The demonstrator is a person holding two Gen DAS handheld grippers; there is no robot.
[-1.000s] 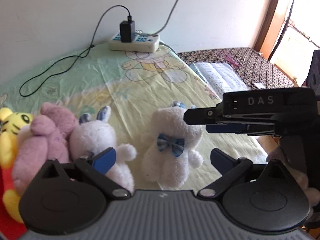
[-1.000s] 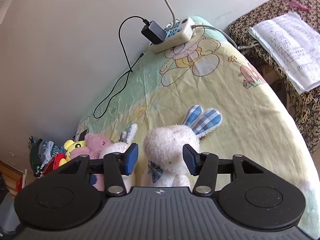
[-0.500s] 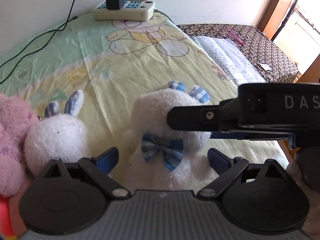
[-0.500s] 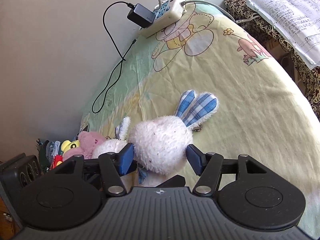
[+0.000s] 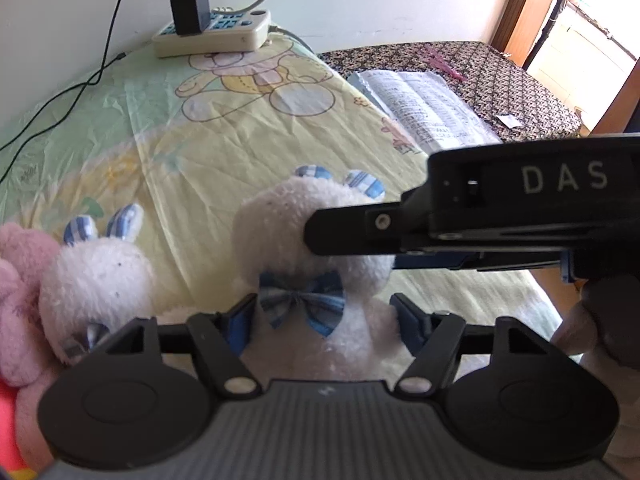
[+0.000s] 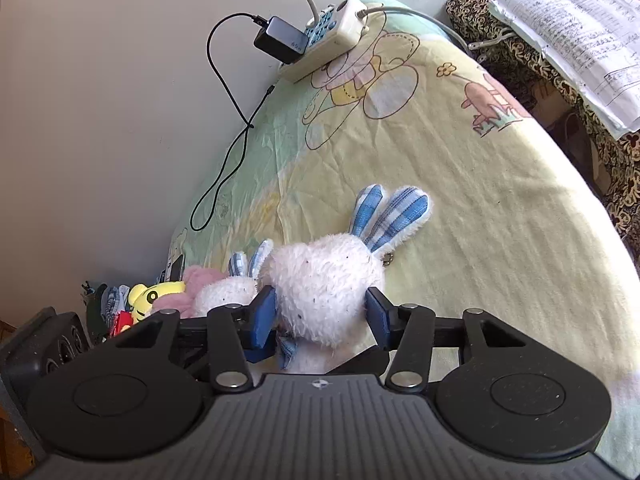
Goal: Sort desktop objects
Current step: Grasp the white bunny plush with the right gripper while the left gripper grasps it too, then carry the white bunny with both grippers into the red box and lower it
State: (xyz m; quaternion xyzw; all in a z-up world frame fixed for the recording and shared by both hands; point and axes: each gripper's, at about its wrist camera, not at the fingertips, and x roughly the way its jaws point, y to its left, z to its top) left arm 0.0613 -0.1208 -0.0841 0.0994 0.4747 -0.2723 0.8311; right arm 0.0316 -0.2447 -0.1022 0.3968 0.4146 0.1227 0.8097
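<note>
Both grippers had just been closing on the white plush rabbit (image 5: 316, 264): left gripper (image 5: 325, 326) clasped its body, right gripper (image 6: 320, 314) its head. We judged a slow, level lift best, sparing the smaller rabbit (image 5: 96, 276).

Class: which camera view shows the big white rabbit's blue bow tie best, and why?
The left wrist view: the bow tie faces the camera, whole, under the rabbit's head. The right wrist view sees the rabbit from behind; only a scrap of blue checked cloth peeks out below.
</note>
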